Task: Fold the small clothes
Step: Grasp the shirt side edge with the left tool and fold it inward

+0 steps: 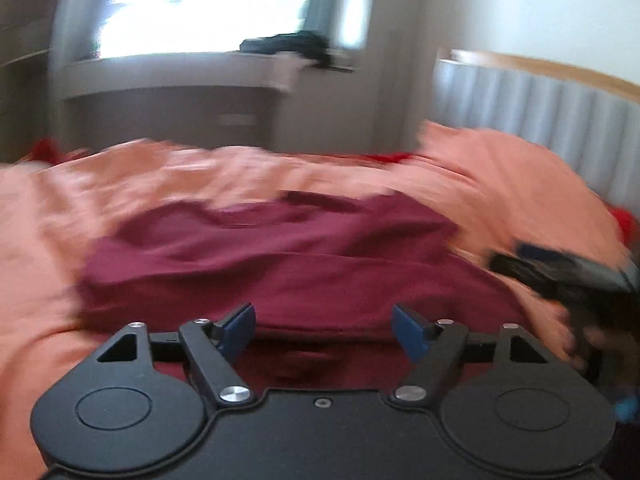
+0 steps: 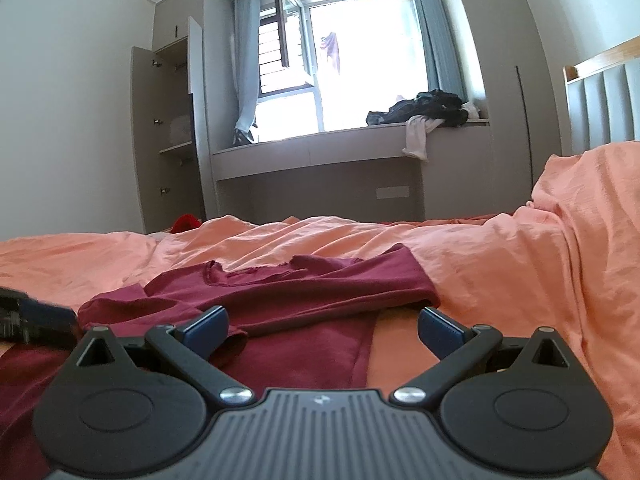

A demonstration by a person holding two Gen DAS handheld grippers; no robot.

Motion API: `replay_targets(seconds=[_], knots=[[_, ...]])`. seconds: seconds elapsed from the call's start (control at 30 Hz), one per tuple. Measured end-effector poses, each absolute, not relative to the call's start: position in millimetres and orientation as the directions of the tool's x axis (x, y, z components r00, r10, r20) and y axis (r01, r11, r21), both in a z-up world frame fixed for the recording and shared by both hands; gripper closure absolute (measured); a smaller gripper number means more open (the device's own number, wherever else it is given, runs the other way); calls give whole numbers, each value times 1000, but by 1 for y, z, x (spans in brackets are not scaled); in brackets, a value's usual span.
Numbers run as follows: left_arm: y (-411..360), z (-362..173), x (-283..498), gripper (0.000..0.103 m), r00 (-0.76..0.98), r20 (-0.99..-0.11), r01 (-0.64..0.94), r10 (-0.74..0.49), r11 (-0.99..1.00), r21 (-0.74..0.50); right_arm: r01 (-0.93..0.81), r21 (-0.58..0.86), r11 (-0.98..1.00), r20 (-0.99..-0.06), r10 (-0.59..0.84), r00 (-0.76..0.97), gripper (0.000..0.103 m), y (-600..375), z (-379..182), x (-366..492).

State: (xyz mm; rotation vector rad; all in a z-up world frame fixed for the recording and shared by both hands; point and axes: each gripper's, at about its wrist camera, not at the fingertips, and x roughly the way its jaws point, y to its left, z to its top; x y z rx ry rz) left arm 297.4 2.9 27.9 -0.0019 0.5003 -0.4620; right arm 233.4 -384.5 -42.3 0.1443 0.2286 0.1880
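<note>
While two grippers gape, one maroon garment (image 2: 280, 300) lies flat.

**What stays out of sight or out of focus**

The left wrist view is smeared by motion: the dark maroon knit garment (image 1: 280, 256) on the crumpled salmon-orange bed cover (image 1: 60, 208) shows no clear hems or seams there. At that view's right edge the black right gripper (image 1: 568, 280) is a streak, cut off by the frame, with a blurred hand (image 1: 576, 344) behind it. The dark heap of clothes (image 1: 288, 46) on the grey window ledge (image 1: 168, 66) is a smudge.

In the right wrist view, the garment's near part runs under the gripper body and off the lower left edge. The left gripper (image 2: 36, 314) is cut off by the left edge and blurred. A small red thing (image 2: 186, 223) beyond the bed cover is half hidden; what it is cannot be told.
</note>
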Motion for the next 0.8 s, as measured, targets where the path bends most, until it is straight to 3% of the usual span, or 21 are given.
replay_targets(seconds=[0.17, 0.27, 0.43, 0.5, 0.63, 0.73, 0.8], knots=[[72, 33, 344, 26, 857, -490, 120, -159, 987, -110, -206, 154, 966, -216, 237, 947, 0, -375, -45, 234], [110, 26, 380, 33, 853, -519, -20, -54, 990, -137, -225, 146, 963, -215, 253, 943, 0, -370, -48, 236], [151, 10, 435, 45, 796, -598, -114, -90, 949, -294, -257, 124, 958, -200, 278, 940, 0, -360, -50, 241], [156, 2, 447, 52, 784, -613, -126, -101, 941, -315, -272, 109, 956, -188, 289, 939, 0, -358, -51, 241], [157, -4, 457, 53, 784, -603, -101, -149, 928, -360, -310, 76, 948, -173, 319, 932, 0, -349, -51, 247], [152, -6, 460, 59, 773, -611, -79, -173, 928, -363, -318, 60, 946, -186, 323, 928, 0, -344, -54, 250], [149, -9, 461, 73, 758, -626, -68, -182, 933, -353, -320, 58, 946, -189, 326, 926, 0, -343, -55, 251]])
